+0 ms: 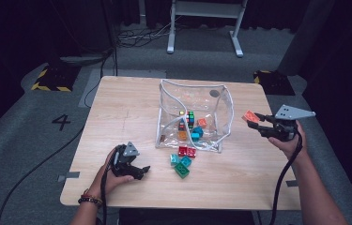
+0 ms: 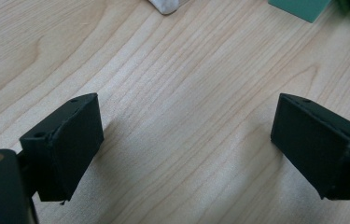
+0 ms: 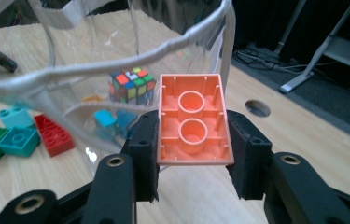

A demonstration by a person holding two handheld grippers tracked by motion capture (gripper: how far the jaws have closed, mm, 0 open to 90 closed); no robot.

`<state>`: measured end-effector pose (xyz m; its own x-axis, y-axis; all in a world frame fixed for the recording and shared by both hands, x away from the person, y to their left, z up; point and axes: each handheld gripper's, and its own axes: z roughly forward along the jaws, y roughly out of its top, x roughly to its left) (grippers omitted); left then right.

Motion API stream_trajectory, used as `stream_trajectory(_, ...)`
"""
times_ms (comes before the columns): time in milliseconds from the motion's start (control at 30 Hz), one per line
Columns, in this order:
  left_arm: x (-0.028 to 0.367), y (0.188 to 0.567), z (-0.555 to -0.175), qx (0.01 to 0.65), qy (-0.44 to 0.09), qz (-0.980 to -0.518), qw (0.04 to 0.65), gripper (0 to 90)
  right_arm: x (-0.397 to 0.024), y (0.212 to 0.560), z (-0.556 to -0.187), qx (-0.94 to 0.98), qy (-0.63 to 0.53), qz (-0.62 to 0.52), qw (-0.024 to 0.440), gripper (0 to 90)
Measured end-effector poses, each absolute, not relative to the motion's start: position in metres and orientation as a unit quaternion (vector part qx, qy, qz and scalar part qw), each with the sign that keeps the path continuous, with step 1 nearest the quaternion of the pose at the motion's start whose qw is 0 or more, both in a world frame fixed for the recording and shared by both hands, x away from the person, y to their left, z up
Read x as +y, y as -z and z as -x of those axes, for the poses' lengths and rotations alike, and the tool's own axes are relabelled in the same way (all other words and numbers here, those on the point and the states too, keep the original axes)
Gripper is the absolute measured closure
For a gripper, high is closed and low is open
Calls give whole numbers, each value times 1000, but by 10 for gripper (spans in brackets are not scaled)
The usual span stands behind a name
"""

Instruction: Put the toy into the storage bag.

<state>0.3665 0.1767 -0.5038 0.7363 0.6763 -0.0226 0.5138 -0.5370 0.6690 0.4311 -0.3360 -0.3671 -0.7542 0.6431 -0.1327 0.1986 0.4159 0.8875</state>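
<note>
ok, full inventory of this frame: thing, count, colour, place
table: 1, light wood, centre
clear bag: 1, transparent with white trim, open, mid-table
puzzle cube: 1, multicoloured, inside bag
bricks in bag: several, orange and blue, exact count unclear
loose bricks: 2 red, 2 teal, 1 green, on table in front of bag
orange brick: 1, gripped by right tool, raised right of bag, hollow underside towards the camera
left tool: 1, black, open, low over table
right tool: 1, black, shut on brick

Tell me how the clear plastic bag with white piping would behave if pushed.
The clear plastic bag with white piping probably flexes rather than resists: its rim sags unevenly. It likely slides easily on the smooth wooden table, holding just a few small toys.
</note>
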Motion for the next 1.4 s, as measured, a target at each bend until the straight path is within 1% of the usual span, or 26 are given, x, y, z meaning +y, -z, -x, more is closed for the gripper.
stream_trajectory(400,177,504,-366,342,-120,-868,338,95,-318,332,-452,799,-491,-252,238,591)
stream_trajectory(833,177,504,-367,342,-120,-868,338,94,-269,300,-462,814,-491,-207,232,591)
stream_trajectory(1000,177,504,-366,343,-120,-868,338,94,-251,298,-468,825,-483,-194,221,591)
stream_trajectory(1400,177,504,-367,342,-121,-868,337,94,-208,308,-484,858,-447,-164,193,591)
